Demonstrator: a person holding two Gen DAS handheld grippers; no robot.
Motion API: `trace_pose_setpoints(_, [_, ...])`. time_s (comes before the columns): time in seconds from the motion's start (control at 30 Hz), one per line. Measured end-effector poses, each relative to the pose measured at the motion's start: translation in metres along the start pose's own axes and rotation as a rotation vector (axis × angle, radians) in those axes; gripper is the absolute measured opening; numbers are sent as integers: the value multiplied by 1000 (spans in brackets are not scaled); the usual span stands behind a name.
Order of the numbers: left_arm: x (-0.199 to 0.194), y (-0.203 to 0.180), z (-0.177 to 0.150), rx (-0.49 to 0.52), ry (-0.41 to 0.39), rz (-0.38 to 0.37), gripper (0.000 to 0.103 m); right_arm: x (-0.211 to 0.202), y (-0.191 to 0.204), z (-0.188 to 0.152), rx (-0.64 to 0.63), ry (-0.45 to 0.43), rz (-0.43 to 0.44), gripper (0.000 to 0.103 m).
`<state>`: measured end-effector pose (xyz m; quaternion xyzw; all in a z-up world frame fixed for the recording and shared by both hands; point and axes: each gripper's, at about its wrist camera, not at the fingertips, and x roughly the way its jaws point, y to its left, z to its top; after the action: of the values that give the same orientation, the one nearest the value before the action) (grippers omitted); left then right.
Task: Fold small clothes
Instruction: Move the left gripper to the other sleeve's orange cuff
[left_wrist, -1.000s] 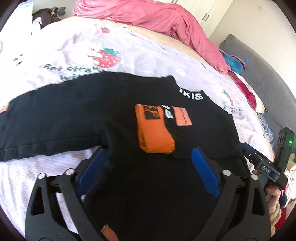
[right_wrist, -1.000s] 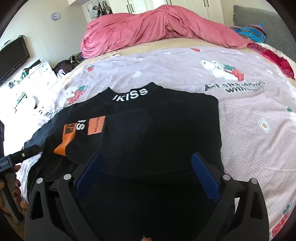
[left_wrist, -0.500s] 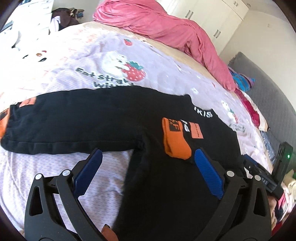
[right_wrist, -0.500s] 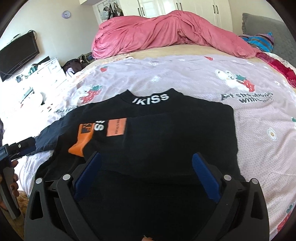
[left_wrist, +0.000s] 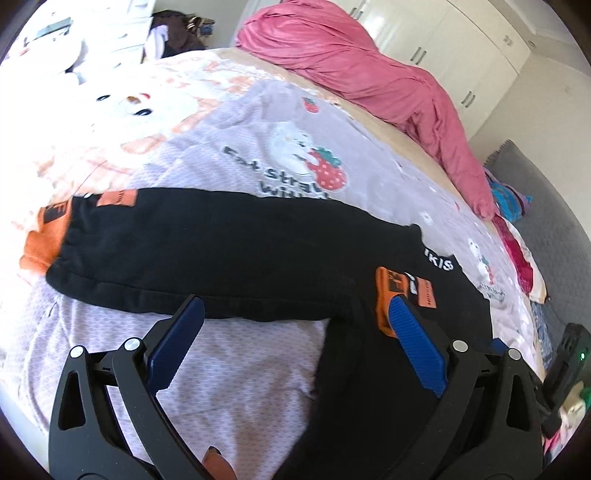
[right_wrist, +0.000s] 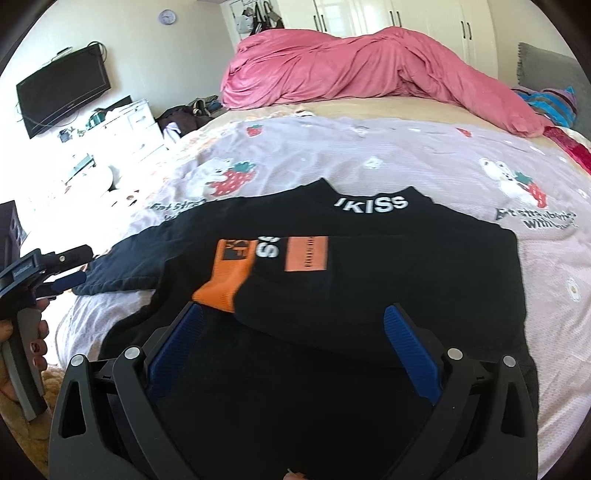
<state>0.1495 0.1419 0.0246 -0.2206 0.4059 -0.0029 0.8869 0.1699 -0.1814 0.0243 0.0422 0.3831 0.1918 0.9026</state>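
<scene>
Sweatshirt (right_wrist: 369, 280) flat on bedsheet (right_wrist: 406, 155), one sleeve (left_wrist: 207, 254) outstretched

Both views sit low over the bed (left_wrist: 369, 155), close above the black sweatshirt (right_wrist: 369, 295). The left wrist view faces its outstretched sleeve (left_wrist: 207, 258); the right wrist view faces the folded body. Both share the orange cuff (left_wrist: 384, 295) and pink duvet (right_wrist: 351, 66).
</scene>
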Motion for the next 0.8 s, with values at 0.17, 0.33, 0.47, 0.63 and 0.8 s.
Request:
trace_pose_setpoints(0.17, [-2,23,4,-66,-8,55,94,5,19,4,-27,9,25,98])
trace_pose_setpoints(0.33, [-6,44,9,-131,-21,69,94,7,44,11,-67,9,57,99])
trace_pose_setpoints(0.47, [-9,63,12,-185,-33,99,94,10,66,19,-94,2,88,99])
trace_pose_setpoints(0.63, [-15,85,15,-245,-48,129,94,15,95,25,-139,3,122,99])
trace_pose_setpoints(0.8, [-18,107,15,-317,-56,163,94,29,116,25,-160,47,143,99])
